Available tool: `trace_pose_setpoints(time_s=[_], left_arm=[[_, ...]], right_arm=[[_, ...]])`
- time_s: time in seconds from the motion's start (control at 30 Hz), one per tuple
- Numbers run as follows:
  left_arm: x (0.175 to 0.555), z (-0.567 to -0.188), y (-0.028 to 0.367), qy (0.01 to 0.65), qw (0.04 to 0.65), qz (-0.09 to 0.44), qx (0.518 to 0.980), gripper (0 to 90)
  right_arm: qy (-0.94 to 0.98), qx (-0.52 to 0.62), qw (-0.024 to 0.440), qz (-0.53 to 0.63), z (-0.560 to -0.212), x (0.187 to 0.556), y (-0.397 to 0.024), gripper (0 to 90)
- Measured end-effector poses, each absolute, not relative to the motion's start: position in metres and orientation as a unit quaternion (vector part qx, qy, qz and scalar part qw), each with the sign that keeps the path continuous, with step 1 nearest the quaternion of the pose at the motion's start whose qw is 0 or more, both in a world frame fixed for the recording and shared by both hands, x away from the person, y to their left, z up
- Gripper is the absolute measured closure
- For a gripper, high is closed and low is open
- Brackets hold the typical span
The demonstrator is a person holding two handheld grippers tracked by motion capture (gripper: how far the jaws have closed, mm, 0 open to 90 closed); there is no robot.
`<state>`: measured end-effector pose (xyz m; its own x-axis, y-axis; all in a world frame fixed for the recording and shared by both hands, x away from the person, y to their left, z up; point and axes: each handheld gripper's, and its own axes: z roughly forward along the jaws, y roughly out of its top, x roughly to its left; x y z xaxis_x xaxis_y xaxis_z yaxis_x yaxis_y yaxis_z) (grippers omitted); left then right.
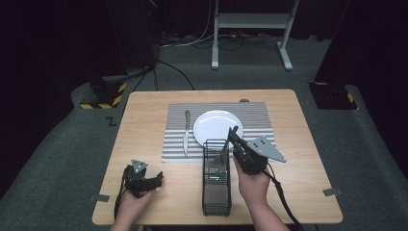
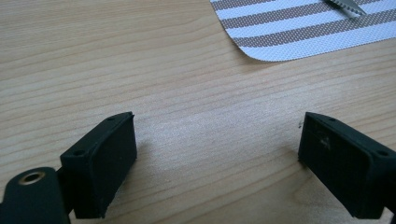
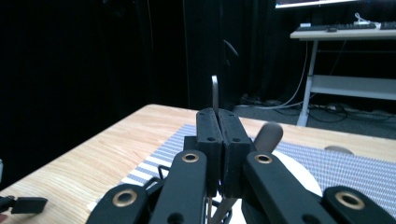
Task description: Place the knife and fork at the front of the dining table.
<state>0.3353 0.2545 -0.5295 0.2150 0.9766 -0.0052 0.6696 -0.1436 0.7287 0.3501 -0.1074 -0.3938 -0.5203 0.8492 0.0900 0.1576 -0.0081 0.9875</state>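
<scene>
A: Starting at the left, the left gripper (image 1: pixel 155 182) is resting low on the table (image 1: pixel 144 125), jaws standing wide apart with bare wood between them. Nothing is going wrong there unless it is nudging the striped placemat (image 2: pixel 299 32), whose corner is lying just ahead of it.

B: And the knife (image 1: pixel 185 132)?

A: It is lying on the placemat's left part, beside the white plate (image 1: pixel 214 126). A careless sweep could be knocking it askew.

B: Moving right, what is the other hand doing?

A: The right gripper (image 3: pixel 218 122) is hovering over the far end of the black wire caddy (image 1: pixel 216 185), clenched tight on a thin metal utensil handle (image 3: pixel 215 93) that is sticking up between the pads. A second piece (image 3: pixel 267 137) is standing just beside it, rounded at the tip.

B: So the risk is there?

A: I am judging so. The pads are pinching a narrow, slick strip, so it could be swivelling or slipping as it comes out. Its lower end, hidden inside the caddy, could be catching the wire mesh and dragging the caddy along, or clinking against the plate close behind.
</scene>
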Motion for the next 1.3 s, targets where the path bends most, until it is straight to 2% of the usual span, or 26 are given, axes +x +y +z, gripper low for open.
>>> trace_pose_setpoints(time_s=[0.6,1.3], left_arm=[[0.335,-0.529,0.255,0.575,0.311,0.246,0.716,11.6],[0.335,-0.529,0.254,0.574,0.311,0.247,0.716,11.7]], right_arm=[[0.620,0.366,0.314,0.619,-0.366,0.333,-0.111,88.8],[0.574,0.333,0.343,0.665,-0.318,0.309,-0.124,88.8]])
